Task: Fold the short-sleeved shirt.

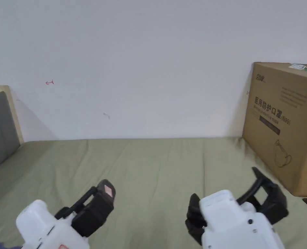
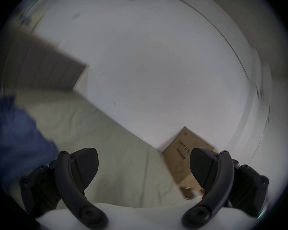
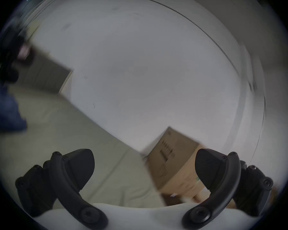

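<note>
Nearest the camera, above the green bedsheet (image 1: 156, 168), the left gripper (image 2: 144, 165) and right gripper (image 3: 145, 166) hover with jaws apart, holding nothing. Left of them lies blurred blue cloth (image 2: 15, 139), maybe the shirt. Farther right stands a cardboard box (image 1: 285, 129).

My left gripper (image 1: 97, 197) and right gripper (image 1: 233, 197) hover side by side over the bed sheet (image 1: 149, 162). A cardboard box (image 1: 285, 126) stands on it at the right, against the wall (image 1: 143, 65) behind; a headboard (image 1: 0, 126) rises left.
</note>
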### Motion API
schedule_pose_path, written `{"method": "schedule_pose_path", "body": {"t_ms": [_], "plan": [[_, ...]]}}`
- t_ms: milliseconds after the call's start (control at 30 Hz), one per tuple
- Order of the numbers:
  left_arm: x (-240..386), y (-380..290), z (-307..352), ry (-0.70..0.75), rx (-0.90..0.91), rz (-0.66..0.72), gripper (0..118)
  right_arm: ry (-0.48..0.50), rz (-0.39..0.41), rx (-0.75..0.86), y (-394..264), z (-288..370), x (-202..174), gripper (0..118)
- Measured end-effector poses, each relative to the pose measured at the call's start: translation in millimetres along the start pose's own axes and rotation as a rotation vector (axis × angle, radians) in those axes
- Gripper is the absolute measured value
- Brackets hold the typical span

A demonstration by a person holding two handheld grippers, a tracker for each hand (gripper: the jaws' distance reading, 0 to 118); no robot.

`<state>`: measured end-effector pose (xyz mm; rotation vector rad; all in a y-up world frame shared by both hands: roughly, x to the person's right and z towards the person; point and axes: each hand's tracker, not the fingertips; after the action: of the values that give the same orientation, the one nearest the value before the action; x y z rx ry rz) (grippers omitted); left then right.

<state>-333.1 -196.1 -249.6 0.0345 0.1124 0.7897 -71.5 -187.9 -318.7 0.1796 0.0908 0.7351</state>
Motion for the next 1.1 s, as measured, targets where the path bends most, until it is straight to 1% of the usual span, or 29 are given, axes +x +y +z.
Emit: {"method": "schedule_pose_path", "body": {"t_ms": [33,100,167,200,233,267,300,333,400,433,500,567,600,633,667,700,733,767,800,833,867,933,967,1000,1033,1067,1100], "plan": [[-10.0,-4.9,-0.3,0.007,0.007,0.058,112,0.02,0.113,0.018,0.3,1.9,-11.9,118],[-24.5,-14.8,0.4,0.055,0.032,0.137,112,0.041,0.31,0.05,-4.0,6.6,-34.7,118],[-35.9,-22.9,0.7,0.081,0.033,0.203,112,0.064,0.489,0.095,-15.0,11.3,-56.1,118],[-39.9,-22.8,-0.1,0.087,0.022,0.234,112,0.09,0.554,0.098,-20.7,11.8,-64.1,118],[-42.0,-21.7,-1.1,0.079,0.01,0.242,112,0.113,0.575,0.096,-24.6,11.8,-68.1,118],[-40.1,-21.1,-1.7,0.091,0.008,0.231,112,0.135,0.563,0.082,-25.5,11.3,-69.7,118],[-37.3,-19.5,-3.3,0.104,0.012,0.188,112,0.15,0.498,0.063,-24.1,9.8,-68.4,118],[-30.3,-16.0,-2.4,0.109,0.03,0.117,112,0.17,0.415,0.032,-20.6,7.3,-63.5,118],[-13.8,-8.9,-3.3,0.133,0.067,-0.067,112,0.174,0.16,-0.05,-12.6,-2.1,-44.2,118],[-1.8,-5.6,-4.8,0.134,0.067,-0.185,112,0.175,-0.004,-0.096,-7.8,-7.7,-29.6,118],[22.5,-0.8,-6.0,0.124,0.077,-0.43,112,0.142,-0.313,-0.158,-5.0,-14.7,2.3,118],[43.0,-3.1,-4.6,0.119,0.095,-0.666,112,0.129,-0.56,-0.185,-14.2,-16.5,24.6,118],[49.5,-6.9,-2.4,0.107,0.106,-0.753,112,0.141,-0.647,-0.185,-20.5,-15.1,31.7,118],[53.6,-10.2,-0.5,0.102,0.105,-0.816,112,0.117,-0.711,-0.22,-27.4,-11.8,35.1,118],[55.8,-12.4,2.6,0.098,0.083,-0.85,113,0.099,-0.755,-0.261,-34.1,-10.4,38.0,118],[56.3,-14.2,4.1,0.101,0.075,-0.843,113,0.099,-0.787,-0.273,-40.6,-8.5,40.4,118],[54.5,-15.3,4.3,0.111,0.083,-0.803,113,0.092,-0.81,-0.272,-45.2,-6.3,41.8,118],[53.0,-14.6,4.0,0.116,0.075,-0.779,113,0.075,-0.812,-0.268,-46.4,-2.4,41.5,118],[49.3,-12.2,4.3,0.123,0.064,-0.746,113,0.07,-0.797,-0.264,-46.8,-0.5,42.6,118],[49.7,-10.1,4.1,0.123,0.043,-0.737,112,0.05,-0.778,-0.256,-45.1,1.0,44.3,118],[51.1,-7.3,4.2,0.112,0.01,-0.738,112,0.019,-0.734,-0.221,-42.3,2.7,44.6,118],[55.2,-3.9,4.0,0.106,0.013,-0.757,110,-0.014,-0.663,-0.17,-35.8,6.5,45.7,117],[59.0,-4.1,4.7,0.112,0.024,-0.78,107,-0.009,-0.622,-0.169,-30.8,7.5,47.5,117],[62.2,-4.2,5.6,0.124,0.036,-0.804,101,0.009,-0.582,-0.178,-26.9,7.1,47.3,115],[65.5,-4.2,6.9,0.121,0.039,-0.835,82,0.009,-0.551,-0.154,-25.2,8.7,45.6,105],[67.7,-5.5,8.1,0.12,0.048,-0.861,62,-0.002,-0.53,-0.132,-23.8,11.2,44.4,86],[68.4,-6.8,8.9,0.119,0.063,-0.874,41,-0.009,-0.531,-0.13,-23.4,13.6,44.3,52]]}}
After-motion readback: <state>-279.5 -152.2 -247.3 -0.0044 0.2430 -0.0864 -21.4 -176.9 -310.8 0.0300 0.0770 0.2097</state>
